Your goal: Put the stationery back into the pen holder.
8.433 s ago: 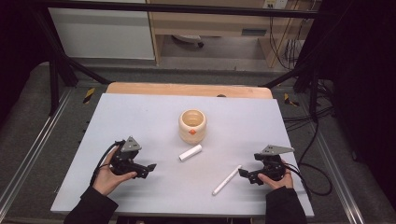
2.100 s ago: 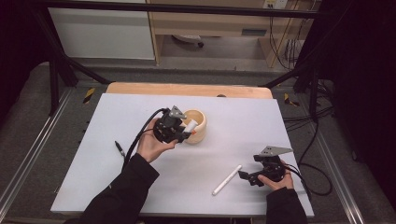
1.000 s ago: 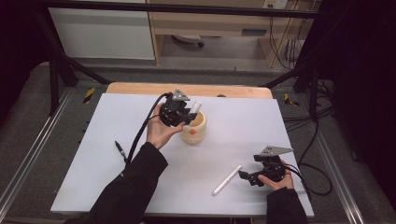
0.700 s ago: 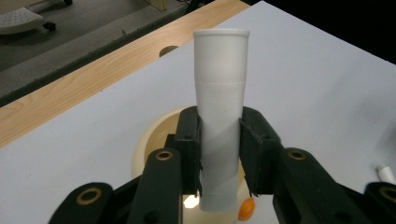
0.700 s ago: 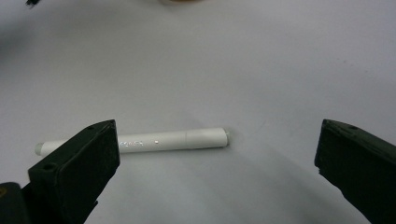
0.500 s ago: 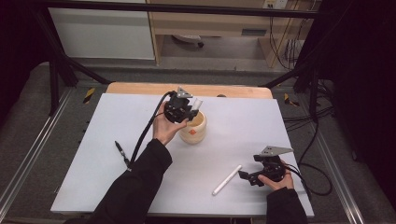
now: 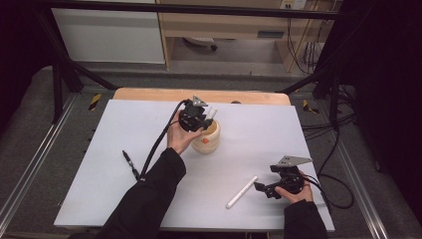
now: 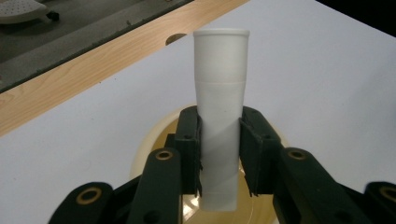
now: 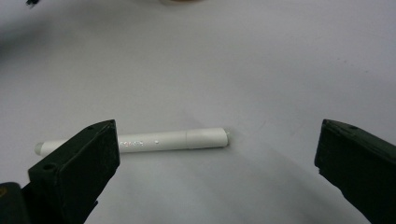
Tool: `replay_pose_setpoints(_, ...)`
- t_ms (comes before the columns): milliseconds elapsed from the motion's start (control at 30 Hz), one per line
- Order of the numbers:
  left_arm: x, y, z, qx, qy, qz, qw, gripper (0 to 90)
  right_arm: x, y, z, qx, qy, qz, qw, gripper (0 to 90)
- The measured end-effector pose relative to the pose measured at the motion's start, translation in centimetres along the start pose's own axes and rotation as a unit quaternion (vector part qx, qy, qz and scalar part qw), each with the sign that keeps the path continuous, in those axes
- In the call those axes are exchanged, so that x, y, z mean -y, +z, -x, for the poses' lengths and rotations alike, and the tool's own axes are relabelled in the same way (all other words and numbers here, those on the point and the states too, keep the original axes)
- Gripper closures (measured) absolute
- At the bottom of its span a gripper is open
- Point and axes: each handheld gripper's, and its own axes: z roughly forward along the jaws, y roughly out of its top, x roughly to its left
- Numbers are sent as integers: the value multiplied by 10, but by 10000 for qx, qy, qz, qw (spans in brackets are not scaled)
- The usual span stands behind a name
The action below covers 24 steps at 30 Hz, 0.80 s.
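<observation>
A: From above, where is the left gripper (image 7: 200, 115)?

B: Over the cream cup (image 7: 206, 139) near the back middle of the white counter (image 7: 298, 144). The high view gives only a pale sliver of something at its tip. The left gripper view settles it: the black fingers (image 8: 189, 144) are clenched on a short white tube (image 8: 219, 116), one pad on each side of its lower half, and the tube's bottom end hangs over the cup's open mouth (image 8: 154, 140).

A: Is the tube touching the cup?

B: I cannot tell; the fingers hide the cup's inside around its lower end.

A: And the right gripper (image 7: 268, 188)?

B: It rests low on the counter at the near right, in the person's hand. The high view shows a white marker (image 7: 242, 191) just beside its tip, lying slantwise. The right gripper view shows what the high one is too small for: the fingers (image 9: 77, 158) are released, spread wide, and the marker (image 9: 140, 141) lies on the counter ahead of them, its one end passing behind the left finger, touched by neither.

A: Anything else?

B: A black pen (image 7: 130, 164) lies at the left, by the trailing cable
</observation>
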Motion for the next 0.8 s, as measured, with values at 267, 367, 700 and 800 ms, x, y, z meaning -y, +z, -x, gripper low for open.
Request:
replay_pose_setpoints(267,11,5,4,56,-5,-22,10000,701,0,0,0,8,-3,-2,10000,9)
replay_pose_setpoints(367,13,6,5,51,1,-9,10000,700,0,0,0,9,1,-2,10000,9)
replay_pose_setpoints(700,22,9,2,68,-57,-184,9998,698,0,0,0,10,0,-5,10000,9)
replay_pose_setpoints(800,23,10,2,88,-72,-231,9997,694,0,0,0,13,3,-18,10000,9)
